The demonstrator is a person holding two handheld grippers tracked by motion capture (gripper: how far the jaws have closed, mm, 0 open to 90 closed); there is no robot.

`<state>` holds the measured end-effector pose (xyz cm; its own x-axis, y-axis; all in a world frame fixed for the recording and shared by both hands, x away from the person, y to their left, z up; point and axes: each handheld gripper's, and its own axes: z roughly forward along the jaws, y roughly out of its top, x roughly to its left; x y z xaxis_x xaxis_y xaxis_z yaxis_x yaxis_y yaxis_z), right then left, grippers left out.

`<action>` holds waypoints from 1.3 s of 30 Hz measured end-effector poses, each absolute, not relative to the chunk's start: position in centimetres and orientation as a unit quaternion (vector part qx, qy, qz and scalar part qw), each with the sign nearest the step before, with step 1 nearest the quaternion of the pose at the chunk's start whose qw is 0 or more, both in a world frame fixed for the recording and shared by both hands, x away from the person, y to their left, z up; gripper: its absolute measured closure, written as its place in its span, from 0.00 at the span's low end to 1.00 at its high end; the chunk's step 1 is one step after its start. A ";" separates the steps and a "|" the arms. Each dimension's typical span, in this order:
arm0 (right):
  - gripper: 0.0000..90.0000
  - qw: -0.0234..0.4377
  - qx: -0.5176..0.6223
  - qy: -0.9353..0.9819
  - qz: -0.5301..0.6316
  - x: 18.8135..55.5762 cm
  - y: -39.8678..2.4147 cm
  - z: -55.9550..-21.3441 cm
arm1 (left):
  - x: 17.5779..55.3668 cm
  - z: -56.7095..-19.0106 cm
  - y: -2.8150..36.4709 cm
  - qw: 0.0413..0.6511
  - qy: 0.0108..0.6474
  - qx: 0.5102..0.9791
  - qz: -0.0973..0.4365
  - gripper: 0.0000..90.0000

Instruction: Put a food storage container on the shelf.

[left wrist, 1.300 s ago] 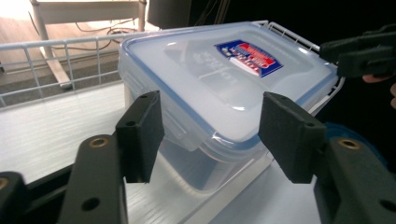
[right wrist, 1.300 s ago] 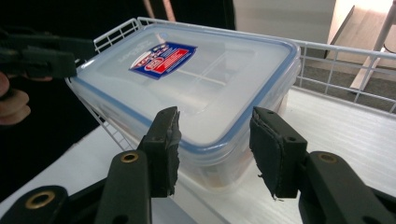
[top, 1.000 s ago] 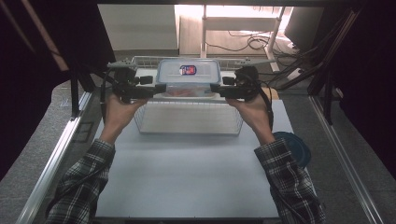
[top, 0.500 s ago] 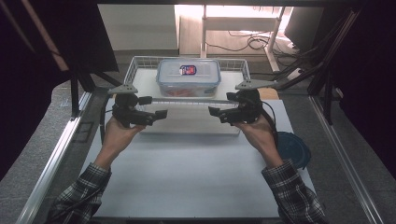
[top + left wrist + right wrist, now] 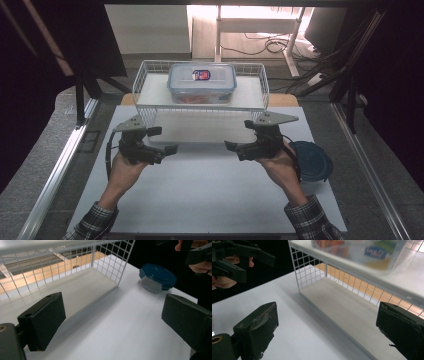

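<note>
Rectangular lidded container [image 5: 202,82] sits placed on the wire shelf's [image 5: 201,106] top tier beyond both tongs, left gripper [image 5: 161,141] and right gripper [image 5: 240,137], whose jaws have just been opening and hold nothing; the round blue-lidded container [image 5: 310,160] beside the right gripper looks left to handle.

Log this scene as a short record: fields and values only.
rack: white wire shelf rack at the far side of the white table
box: clear lidded box on the rack's top shelf
bowl: round bowl with blue lid on the table, beside the right hand
left tongs: open, nothing between the jaws, in front of the rack
right tongs: open, nothing between the jaws, in front of the rack
</note>
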<state>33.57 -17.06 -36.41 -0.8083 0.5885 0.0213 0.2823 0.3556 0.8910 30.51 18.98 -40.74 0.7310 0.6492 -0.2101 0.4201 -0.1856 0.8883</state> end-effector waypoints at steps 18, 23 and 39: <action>0.04 0.153 0.278 0.807 0.497 30.4 -18.4 -40.2 | 26.7 -45.2 19.0 0.516 0.354 0.771 0.118 0.05; 0.04 0.159 0.278 0.811 0.490 29.5 -18.5 -41.3 | 25.5 -46.1 19.2 0.509 0.356 0.773 0.127 0.06; 0.04 0.153 0.286 0.808 0.492 27.5 -19.6 -44.2 | 23.0 -48.8 20.5 0.497 0.371 0.771 0.143 0.06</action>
<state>27.49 -19.57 -44.21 -0.7897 0.6125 0.0341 0.3114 0.3525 0.8825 23.03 20.50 -48.75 0.6832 0.7152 -0.1477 0.4302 -0.2307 0.8727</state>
